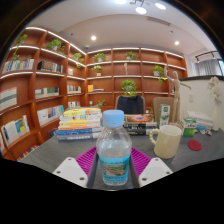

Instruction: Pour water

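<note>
Gripper [113,168]: a two-finger tool whose fingers [72,172] appear as broad, pale grey-white blocks with flat upper faces and bevelled outer corners, one at either side. Each finger carries a magenta pad [86,159] on its inner face, the surface marked by a fine ribbed or gridded texture. No cables, screws or printed markings can be made out on the visible parts, and no sleeve or hand of the person shows.
</note>
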Demonstrator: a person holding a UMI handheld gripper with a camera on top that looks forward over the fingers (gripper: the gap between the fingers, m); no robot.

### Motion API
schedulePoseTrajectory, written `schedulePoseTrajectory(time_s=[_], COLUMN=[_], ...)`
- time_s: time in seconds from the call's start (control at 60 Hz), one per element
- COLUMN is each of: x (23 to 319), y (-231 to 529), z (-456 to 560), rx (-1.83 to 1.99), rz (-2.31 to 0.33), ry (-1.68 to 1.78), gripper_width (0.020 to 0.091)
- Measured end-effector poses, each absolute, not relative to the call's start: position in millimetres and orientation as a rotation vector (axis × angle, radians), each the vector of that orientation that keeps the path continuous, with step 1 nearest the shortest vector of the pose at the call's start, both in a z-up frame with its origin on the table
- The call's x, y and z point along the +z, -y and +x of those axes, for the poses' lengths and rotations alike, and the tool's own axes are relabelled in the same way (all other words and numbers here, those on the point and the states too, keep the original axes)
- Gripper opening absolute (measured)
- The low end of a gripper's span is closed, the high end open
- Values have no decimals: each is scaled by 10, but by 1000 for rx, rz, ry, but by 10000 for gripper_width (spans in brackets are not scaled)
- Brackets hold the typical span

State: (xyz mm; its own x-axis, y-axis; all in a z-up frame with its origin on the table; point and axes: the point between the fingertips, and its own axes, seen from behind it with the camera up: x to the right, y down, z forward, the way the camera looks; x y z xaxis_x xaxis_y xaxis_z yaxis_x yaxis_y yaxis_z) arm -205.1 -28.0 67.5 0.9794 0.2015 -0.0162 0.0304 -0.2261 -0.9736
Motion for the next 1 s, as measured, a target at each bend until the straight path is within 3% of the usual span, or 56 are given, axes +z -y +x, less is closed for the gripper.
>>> schedulePoseTrajectory(time_s=[0.033,0.117,0.217,0.283,0.45,0.583,0.783,1.0], x=[679,673,687,683,668,742,1142,1547], y=[260,255,239,246,226,108,-194,-527], z=[-2020,-2034,-2022,-2010,-2016,-1960,-1896,-1577], rx=[133,135,157,163,154,313,783,1220], rz=[-1792,-1790,-1775,-1779,-1800,-1849,-1742,-1445], ry=[169,166,137,132,147,-41,-481,-917], gripper_width=[452,418,315,283,281,282,288,287])
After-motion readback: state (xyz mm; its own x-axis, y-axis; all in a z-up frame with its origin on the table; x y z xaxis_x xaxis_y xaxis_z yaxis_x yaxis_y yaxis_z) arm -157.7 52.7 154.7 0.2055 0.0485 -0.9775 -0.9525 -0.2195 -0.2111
